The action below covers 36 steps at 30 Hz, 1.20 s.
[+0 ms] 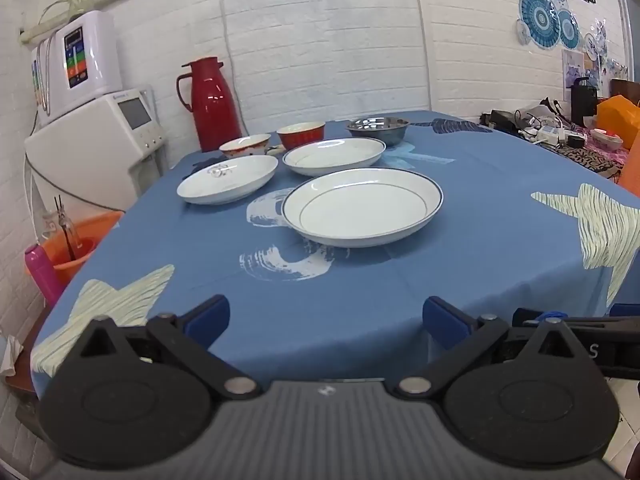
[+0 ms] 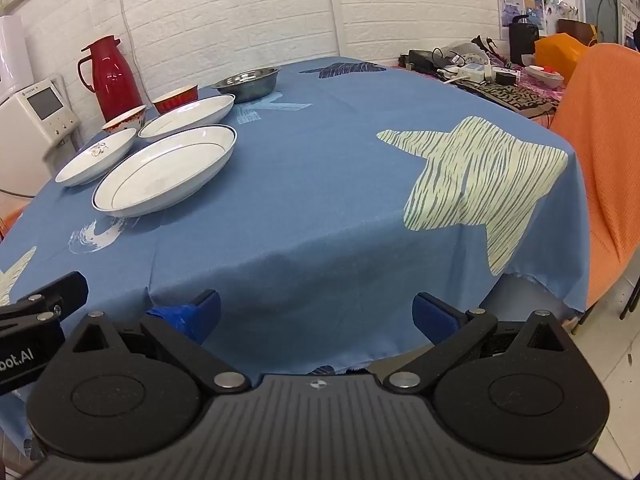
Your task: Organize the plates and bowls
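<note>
The left tool (image 1: 326, 320) is spread wide and holds nothing; its blue pads (image 1: 210, 314) sit above the near edge of the counter (image 1: 480, 240), which a blue cloth with pale star prints covers. The right tool (image 2: 316, 312) is likewise spread wide and empty, level with the draped front of the cloth, and each tool shows at the edge of the other's view. Nearest the left tool lies the large plate (image 1: 362, 206), white with a dark rim line, upright and empty. Beyond it to the left lies the left plate (image 1: 228, 179), which has a small mark near its centre; beyond it to the right lies the far plate (image 1: 334, 155). The three plates rest close together but apart. Behind them stand three bowls in a row: the white bowl (image 1: 245, 146) with a red pattern, the red bowl (image 1: 301, 134) and the steel bowl (image 1: 378, 129). The far plate lies just in front of the red and steel bowls. A red jug (image 1: 208, 104) stands at the far left corner, beside a white appliance (image 1: 100, 148) off the counter. In the right wrist view all six dishes group at the far left of the counter, and an orange chair (image 2: 600, 160) stands at its right side.
</note>
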Motion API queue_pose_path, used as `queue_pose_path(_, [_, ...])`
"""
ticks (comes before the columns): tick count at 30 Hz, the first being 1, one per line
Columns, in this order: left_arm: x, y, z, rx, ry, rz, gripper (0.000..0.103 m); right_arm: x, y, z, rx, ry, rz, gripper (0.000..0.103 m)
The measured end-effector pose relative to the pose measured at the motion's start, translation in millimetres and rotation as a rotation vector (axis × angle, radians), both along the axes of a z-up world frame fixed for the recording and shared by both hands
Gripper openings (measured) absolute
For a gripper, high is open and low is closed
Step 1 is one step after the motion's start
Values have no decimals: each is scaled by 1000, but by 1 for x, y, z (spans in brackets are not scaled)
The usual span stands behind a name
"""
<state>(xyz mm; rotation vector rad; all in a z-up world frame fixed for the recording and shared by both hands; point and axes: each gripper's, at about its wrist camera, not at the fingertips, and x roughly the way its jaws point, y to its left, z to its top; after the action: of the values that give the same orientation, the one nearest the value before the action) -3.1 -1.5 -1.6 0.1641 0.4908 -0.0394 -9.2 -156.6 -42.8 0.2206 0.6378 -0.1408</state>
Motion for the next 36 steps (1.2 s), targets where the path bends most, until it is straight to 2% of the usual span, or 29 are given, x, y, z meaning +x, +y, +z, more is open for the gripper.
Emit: queue_pose_path(36, [-1, -3, 4, 7, -5, -15, 102, 1, 1, -2, 24, 7, 14, 90])
